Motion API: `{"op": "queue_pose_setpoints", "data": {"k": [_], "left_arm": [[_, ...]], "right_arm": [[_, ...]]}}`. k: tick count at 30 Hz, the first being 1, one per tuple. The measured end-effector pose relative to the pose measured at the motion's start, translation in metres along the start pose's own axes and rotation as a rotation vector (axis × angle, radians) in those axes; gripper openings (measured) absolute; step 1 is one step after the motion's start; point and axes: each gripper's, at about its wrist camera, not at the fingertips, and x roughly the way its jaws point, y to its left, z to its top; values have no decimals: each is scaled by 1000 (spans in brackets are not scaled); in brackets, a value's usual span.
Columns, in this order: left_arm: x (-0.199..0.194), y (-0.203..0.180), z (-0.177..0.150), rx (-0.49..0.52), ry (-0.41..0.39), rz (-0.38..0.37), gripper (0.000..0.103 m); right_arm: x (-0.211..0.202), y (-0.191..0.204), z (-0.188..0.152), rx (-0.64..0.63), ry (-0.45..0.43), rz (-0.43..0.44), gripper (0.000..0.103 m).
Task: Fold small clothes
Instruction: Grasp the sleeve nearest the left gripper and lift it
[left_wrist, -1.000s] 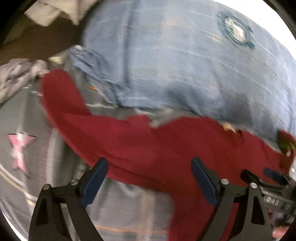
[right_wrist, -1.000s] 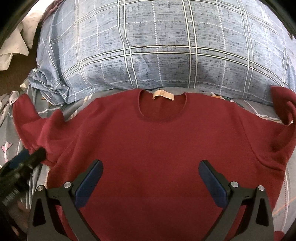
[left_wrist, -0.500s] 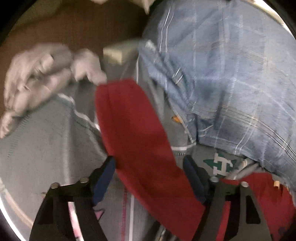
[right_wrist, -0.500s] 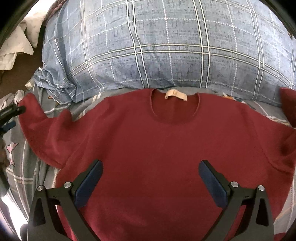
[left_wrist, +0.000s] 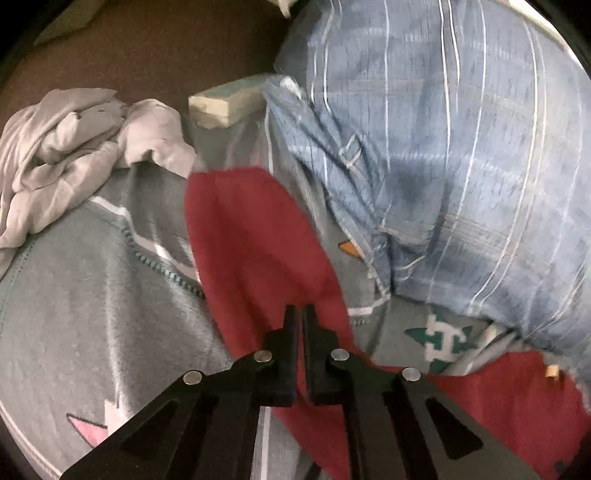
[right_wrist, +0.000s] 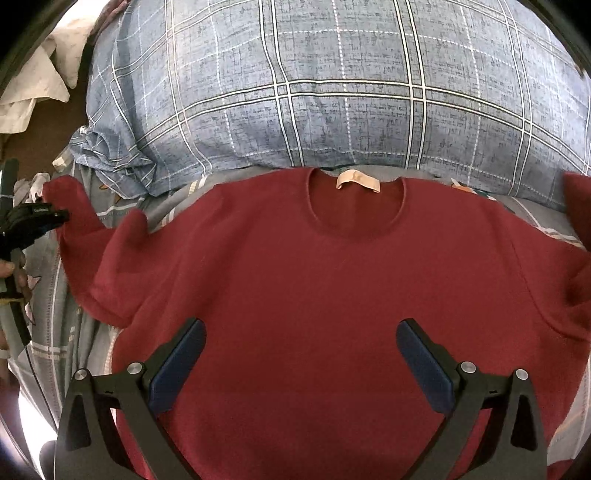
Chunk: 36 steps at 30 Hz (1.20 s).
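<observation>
A dark red sweater (right_wrist: 332, 277) lies flat on the bed, neck and beige label (right_wrist: 356, 181) toward the pillow. Its left sleeve (left_wrist: 251, 229) stretches away over the grey cover. My left gripper (left_wrist: 299, 310) is shut with its fingertips pinching that sleeve's cloth; in the right wrist view this left gripper (right_wrist: 48, 218) meets the sleeve near its cuff at the far left. My right gripper (right_wrist: 301, 328) hovers open over the sweater's chest, nothing between its blue pads (right_wrist: 181, 365). The right sleeve (right_wrist: 576, 206) runs off the frame edge.
A blue plaid pillow (right_wrist: 314, 92) lies just behind the sweater's collar. A crumpled pale garment (left_wrist: 74, 147) and a small box (left_wrist: 225, 103) sit beyond the sleeve's end. The grey patterned bed cover (left_wrist: 92, 295) lies underneath. A hand (right_wrist: 11, 266) shows at the left edge.
My left gripper swung left from the sweater's shoulder along the sleeve and went from wide open to shut on it. The right gripper stayed open over the chest.
</observation>
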Motion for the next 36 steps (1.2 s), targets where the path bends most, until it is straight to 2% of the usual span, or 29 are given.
{"op": "queue_pose_setpoints", "data": {"k": [4, 8, 11, 13, 14, 15, 16, 17, 18, 21, 24, 31, 32, 33, 34, 36], "left_arm": [[-37, 4, -2, -41, -73, -86, 0], [-72, -16, -5, -2, -101, -215, 0], [-85, -25, -9, 14, -104, -259, 0], [-83, -19, -12, -8, -77, -255, 3], [-80, -12, -14, -25, -61, -234, 8], [-77, -6, -16, -38, -50, -223, 22], [-74, 2, -20, -54, -39, -217, 32], [-69, 11, -23, -79, -27, -218, 51], [-64, 24, -28, -118, -17, -222, 58], [-48, 53, -39, -192, 32, -214, 58], [-33, 66, -42, -196, 67, -182, 58], [-14, 43, -24, -129, 35, -133, 55], [-9, 40, -23, -125, 35, -122, 45], [0, 33, -18, -113, 34, -109, 26], [5, 31, -16, -96, 42, -92, 16], [14, 30, -16, -97, 52, -89, 9]], "right_arm": [[-4, -1, -1, -8, -9, -3, 103], [-9, -6, 0, 10, -13, -3, 103], [-14, -11, 1, 29, -23, -3, 103], [-18, -14, 1, 41, -27, 0, 103], [-20, -15, 1, 42, -30, 4, 103], [-22, -16, 1, 39, -32, 6, 103], [-24, -16, 1, 34, -33, 5, 103], [-26, -17, 1, 27, -33, 3, 103], [-26, -17, 0, 22, -32, 3, 103], [-25, -17, -2, 19, -25, 8, 103], [-21, -13, -4, 21, -17, 21, 103], [-3, 5, -5, -6, 15, 62, 103], [-2, 6, -6, -8, 21, 65, 103], [-1, 7, -7, -9, 24, 66, 103], [0, 7, -7, -11, 27, 65, 103], [1, 5, -8, -8, 29, 62, 103]]}}
